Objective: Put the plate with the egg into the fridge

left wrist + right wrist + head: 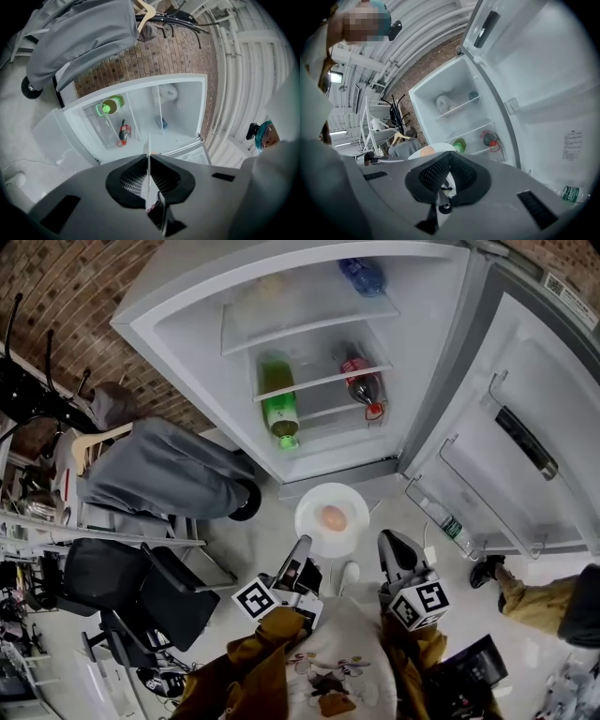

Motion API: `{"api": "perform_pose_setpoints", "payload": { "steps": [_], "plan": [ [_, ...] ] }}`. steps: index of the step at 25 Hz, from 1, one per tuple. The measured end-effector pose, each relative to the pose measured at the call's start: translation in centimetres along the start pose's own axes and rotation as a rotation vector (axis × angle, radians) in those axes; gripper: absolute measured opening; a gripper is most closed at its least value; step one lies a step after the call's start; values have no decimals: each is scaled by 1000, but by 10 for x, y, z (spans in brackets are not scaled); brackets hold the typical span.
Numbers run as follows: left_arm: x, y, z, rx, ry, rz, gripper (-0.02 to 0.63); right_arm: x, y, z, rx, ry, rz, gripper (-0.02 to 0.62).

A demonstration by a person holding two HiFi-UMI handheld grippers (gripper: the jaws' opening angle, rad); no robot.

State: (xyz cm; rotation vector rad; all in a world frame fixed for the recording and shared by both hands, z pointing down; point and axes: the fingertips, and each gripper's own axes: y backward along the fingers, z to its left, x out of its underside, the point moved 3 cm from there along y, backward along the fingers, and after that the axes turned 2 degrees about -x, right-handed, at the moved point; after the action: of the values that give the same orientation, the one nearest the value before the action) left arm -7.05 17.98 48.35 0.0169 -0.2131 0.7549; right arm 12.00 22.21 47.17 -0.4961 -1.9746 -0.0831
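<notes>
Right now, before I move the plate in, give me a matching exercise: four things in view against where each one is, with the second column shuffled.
1. egg
2. green bottle
3. red-capped bottle
4. left gripper

A. right side of a shelf in the fridge
B. shut on the rim of the plate
C. on the plate
D. left side of that same shelf

Pairs: 1-C, 2-D, 3-A, 4-B.

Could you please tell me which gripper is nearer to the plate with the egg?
Left. The left gripper grips the near rim of the plate edge-on; the right gripper, jaws together, hovers just off its right side.
</notes>
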Motion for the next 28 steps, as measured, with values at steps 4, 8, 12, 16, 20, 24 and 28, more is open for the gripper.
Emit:
{"api": "perform_pose_setpoints", "payload": {
  "steps": [4,8,12,16,20,24,28],
  "plan": [
    [-2,-16,-3,4,8,-13,21,-15,-10,-11,-15,23,-8,6],
    [-1,-21,-6,-14,8,-19,21,-20,-12,-13,-23,26,-8,5],
    [-3,-25,-4,-18,12,-26,21,-16,-20,-16,-38,17,2,5],
    [-16,-30,-3,-11,16,-40,21,-21,-32,-13,-48,37,0,6],
    [-32,-40,-3,2,23,-32,21,-27,-47,-12,-33,43,-9,5],
    [-48,-53,0,0,36,-19,21,-33,-65,-9,-21,51,-13,6],
    [-63,-70,7,-9,65,-16,21,-39,-86,-9,12,72,-20,6]
  ]
}}
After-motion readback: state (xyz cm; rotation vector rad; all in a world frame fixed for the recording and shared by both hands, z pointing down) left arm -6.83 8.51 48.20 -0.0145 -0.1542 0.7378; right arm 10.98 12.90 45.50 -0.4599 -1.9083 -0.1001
